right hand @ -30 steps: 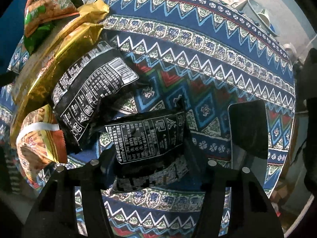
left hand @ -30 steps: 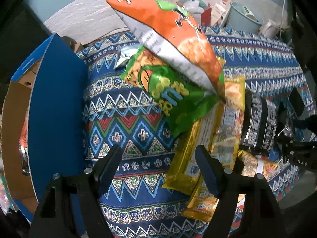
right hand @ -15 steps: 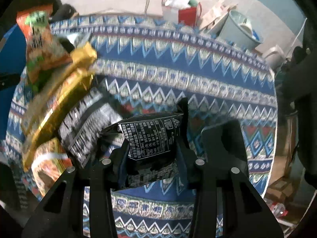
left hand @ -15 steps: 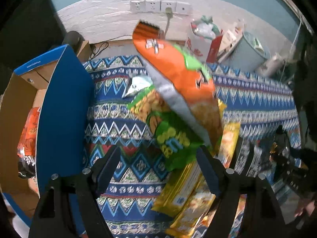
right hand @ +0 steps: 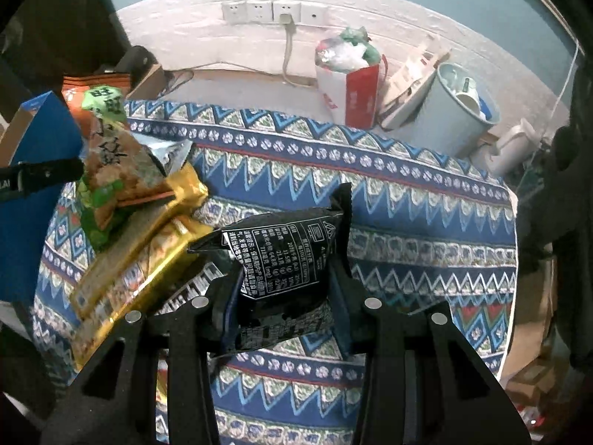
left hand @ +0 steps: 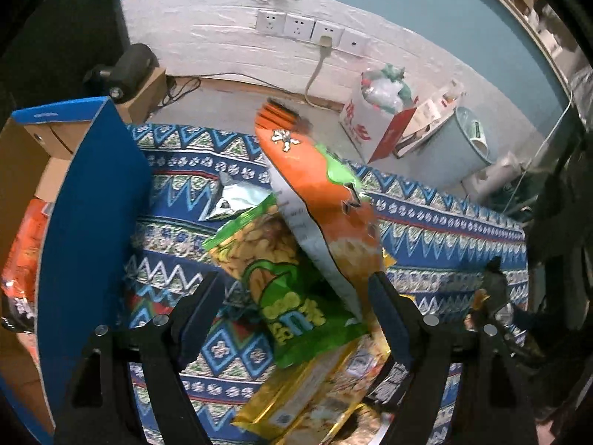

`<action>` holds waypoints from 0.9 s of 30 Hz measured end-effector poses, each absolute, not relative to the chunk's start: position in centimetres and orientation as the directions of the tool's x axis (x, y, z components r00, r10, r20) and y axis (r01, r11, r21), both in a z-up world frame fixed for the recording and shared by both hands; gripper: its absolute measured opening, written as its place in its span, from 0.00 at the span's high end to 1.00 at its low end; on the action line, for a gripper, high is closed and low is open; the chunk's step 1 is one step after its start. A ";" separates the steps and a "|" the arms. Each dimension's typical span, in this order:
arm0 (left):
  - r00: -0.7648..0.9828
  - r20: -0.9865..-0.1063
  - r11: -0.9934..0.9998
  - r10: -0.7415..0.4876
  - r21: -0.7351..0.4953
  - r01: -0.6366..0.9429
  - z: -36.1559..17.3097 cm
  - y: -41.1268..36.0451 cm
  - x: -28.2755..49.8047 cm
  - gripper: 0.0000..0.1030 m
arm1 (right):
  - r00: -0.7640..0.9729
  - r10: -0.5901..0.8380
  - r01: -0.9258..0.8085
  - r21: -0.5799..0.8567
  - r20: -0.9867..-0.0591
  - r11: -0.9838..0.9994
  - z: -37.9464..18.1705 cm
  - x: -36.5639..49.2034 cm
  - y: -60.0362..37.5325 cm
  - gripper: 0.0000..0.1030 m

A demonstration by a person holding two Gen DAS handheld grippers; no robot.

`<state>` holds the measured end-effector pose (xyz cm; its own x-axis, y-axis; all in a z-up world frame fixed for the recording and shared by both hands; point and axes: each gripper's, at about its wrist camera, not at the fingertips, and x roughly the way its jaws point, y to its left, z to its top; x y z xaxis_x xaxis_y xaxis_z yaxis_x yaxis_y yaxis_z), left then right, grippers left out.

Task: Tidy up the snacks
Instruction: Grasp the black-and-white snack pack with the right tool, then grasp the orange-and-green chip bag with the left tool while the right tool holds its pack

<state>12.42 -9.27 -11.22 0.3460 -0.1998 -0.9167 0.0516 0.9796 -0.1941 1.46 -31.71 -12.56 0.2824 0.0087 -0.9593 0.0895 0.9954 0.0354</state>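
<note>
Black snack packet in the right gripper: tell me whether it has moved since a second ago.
Yes. The black snack packet has been lifted off the patterned tablecloth by the right gripper.

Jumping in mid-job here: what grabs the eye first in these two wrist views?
The black snack packet, clamped in the right gripper above the patterned tablecloth. Next, the orange bag atop the green bag, ahead of the open left gripper.

Both fisheye views are dim and cool-toned, corners swallowed by black vignette. Straight lines bow hard toward the edges. Glare flashes on the crinkled gold foil snack packs [right hand: 141,256], lower left. The orange crisp bag [left hand: 326,200] is softly motion-blurred, centre frame.
</note>
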 end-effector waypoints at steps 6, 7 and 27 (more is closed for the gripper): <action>0.318 -0.924 0.977 -0.213 -0.208 0.050 -11.8 -10.1 12.8 0.21 | 0.287 0.026 0.093 0.055 -0.958 0.994 -13.0 2.4 -31.7 0.62; 0.315 -0.924 0.976 -0.215 -0.211 0.048 -12.0 -10.2 12.9 0.21 | 0.286 0.028 0.095 0.058 -0.958 0.994 -13.1 2.5 -31.7 0.62; 0.290 -0.936 0.976 -0.201 -0.216 -0.017 -13.9 -12.4 15.9 0.08 | 0.279 0.047 0.101 0.078 -0.959 0.992 -13.6 3.0 -32.4 0.62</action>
